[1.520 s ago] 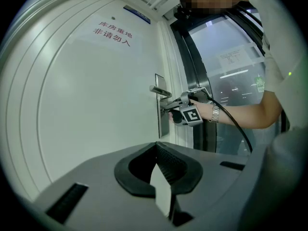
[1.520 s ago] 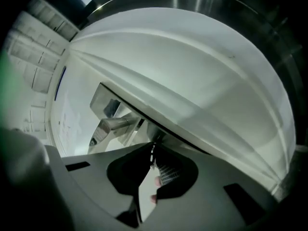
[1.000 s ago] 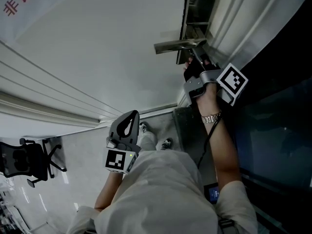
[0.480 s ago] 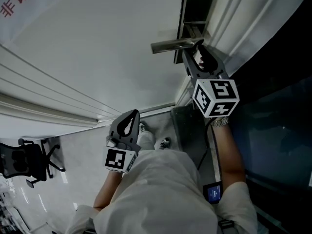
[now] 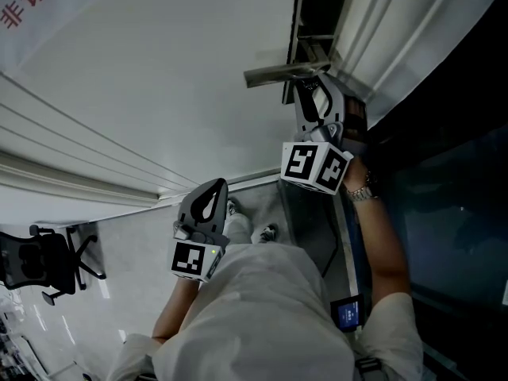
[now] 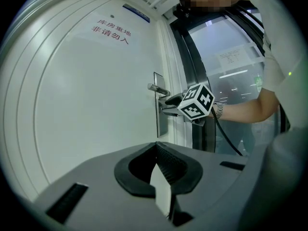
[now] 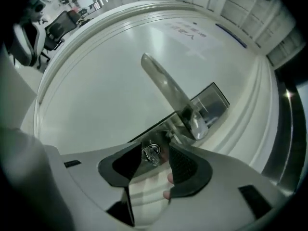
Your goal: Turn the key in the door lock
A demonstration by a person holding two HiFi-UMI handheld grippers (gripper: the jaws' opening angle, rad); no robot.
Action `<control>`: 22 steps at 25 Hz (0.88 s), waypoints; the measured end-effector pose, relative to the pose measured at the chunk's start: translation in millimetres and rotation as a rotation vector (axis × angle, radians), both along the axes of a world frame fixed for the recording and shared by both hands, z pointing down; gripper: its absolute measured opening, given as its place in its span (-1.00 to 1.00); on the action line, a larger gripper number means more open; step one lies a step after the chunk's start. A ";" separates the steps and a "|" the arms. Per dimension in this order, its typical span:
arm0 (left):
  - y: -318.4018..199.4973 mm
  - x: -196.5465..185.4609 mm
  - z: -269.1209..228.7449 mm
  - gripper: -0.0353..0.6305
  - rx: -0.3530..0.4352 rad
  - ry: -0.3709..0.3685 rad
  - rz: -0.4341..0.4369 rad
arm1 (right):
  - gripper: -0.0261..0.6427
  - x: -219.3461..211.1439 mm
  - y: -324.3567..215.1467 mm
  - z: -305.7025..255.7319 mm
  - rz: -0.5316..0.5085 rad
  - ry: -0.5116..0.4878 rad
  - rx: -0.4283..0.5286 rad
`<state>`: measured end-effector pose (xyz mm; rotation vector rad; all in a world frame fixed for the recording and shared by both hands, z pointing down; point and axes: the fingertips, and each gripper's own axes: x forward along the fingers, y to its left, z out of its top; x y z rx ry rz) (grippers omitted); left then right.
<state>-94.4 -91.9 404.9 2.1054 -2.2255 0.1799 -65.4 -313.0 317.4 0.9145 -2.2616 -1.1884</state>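
Note:
A metal key sticks out of the lock in the steel plate below the lever handle of the white door. My right gripper points at the lock. Its jaws have just opened, and the key stands between the pads with a gap on each side. In the head view the right gripper sits just under the handle, its marker cube turned toward me. My left gripper hangs low, away from the door, with its tips together and nothing between them.
A dark glass panel and its frame run along the door's lock side. Red lettering is on the door higher up. An office chair stands on the floor at the left. The person's shoes are near the door's foot.
The right gripper has rolled about its own axis, swinging its marker cube round to face me, and its jaws have come off the key. The left gripper has stayed still.

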 end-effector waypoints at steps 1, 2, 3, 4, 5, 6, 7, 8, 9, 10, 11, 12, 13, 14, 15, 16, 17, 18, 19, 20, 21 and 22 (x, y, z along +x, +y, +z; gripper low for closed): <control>0.1 -0.2 -0.1 -0.88 -0.002 -0.001 -0.001 | -0.40 -1.3 -0.8 0.8 0.002 0.019 0.018; 0.2 -0.6 -0.6 -0.88 0.001 -0.002 -0.001 | -0.40 -2.5 -1.8 1.2 0.003 0.034 0.033; 0.2 -1.2 -0.9 -0.88 0.006 -0.004 -0.002 | -0.40 -3.8 -2.8 1.4 0.003 0.047 0.043; 0.5 -1.9 -0.5 -0.88 0.008 -0.005 -0.003 | -0.40 -5.2 -3.9 2.0 0.002 0.057 0.047; 0.9 -2.6 0.5 -0.88 0.007 -0.006 -0.005 | -0.40 -6.4 -5.1 2.9 0.000 0.065 0.047; 1.3 -3.0 1.6 -0.88 0.004 -0.005 -0.008 | -0.40 -7.5 -6.2 3.9 -0.001 0.070 0.043; 1.5 -3.1 2.3 -0.88 0.000 -0.004 -0.009 | -0.40 -8.2 -6.9 4.9 -0.003 0.072 0.038; 1.3 -3.0 2.3 -0.88 -0.002 -0.003 -0.010 | -0.40 -8.8 -7.3 5.8 -0.004 0.071 0.032; 0.8 -2.9 1.4 -0.88 -0.002 -0.003 -0.009 | -0.43 -9.3 -7.1 6.8 -0.004 0.070 0.026; 0.3 -3.1 0.5 -0.88 -0.003 -0.004 -0.009 | -0.47 -9.7 -6.5 7.8 -0.004 0.069 0.024; -0.1 -3.6 0.1 -0.88 -0.007 -0.006 -0.010 | -0.52 -10.1 -5.8 8.9 -0.004 0.069 0.026; -0.4 -4.3 0.0 -0.88 -0.012 -0.008 -0.013 | -0.56 -10.3 -5.3 9.7 -0.004 0.068 0.030; -1.0 -4.8 -0.4 -0.88 -0.014 -0.011 -0.014 | -0.57 -10.2 -5.1 9.9 -0.005 0.064 0.032; -1.8 -4.9 -0.9 -0.88 -0.013 -0.013 -0.013 | -0.59 -9.8 -5.3 9.5 -0.006 0.057 0.029; -2.5 -4.7 -1.1 -0.88 -0.011 -0.013 -0.010 | -0.62 -9.4 -5.7 8.5 -0.008 0.047 0.020; -3.0 -4.2 -0.9 -0.88 -0.007 -0.012 -0.006 | -0.66 -9.1 -6.0 7.3 -0.010 0.036 0.009; -3.4 -3.5 -0.8 -0.88 -0.004 -0.009 -0.002 | -0.68 -8.9 -6.1 6.3 -0.011 0.028 0.002; -3.8 -2.8 -0.6 -0.88 -0.003 -0.007 0.001 | -0.71 -8.8 -6.2 5.6 -0.012 0.024 0.000; -4.1 -2.3 -0.3 -0.88 -0.005 -0.006 0.003 | -0.72 -8.7 -6.2 5.3 -0.012 0.021 0.002; -4.5 -1.7 0.1 -0.88 -0.008 -0.006 0.005 | -0.73 -8.6 -6.2 5.3 -0.012 0.018 0.005; -4.9 -0.9 0.5 -0.88 -0.011 -0.006 0.007 | -0.73 -8.5 -6.3 5.2 -0.011 0.013 0.006; -5.0 -0.4 1.0 -0.88 -0.014 -0.006 0.009 | -0.74 -8.4 -6.3 5.1 -0.011 0.005 0.002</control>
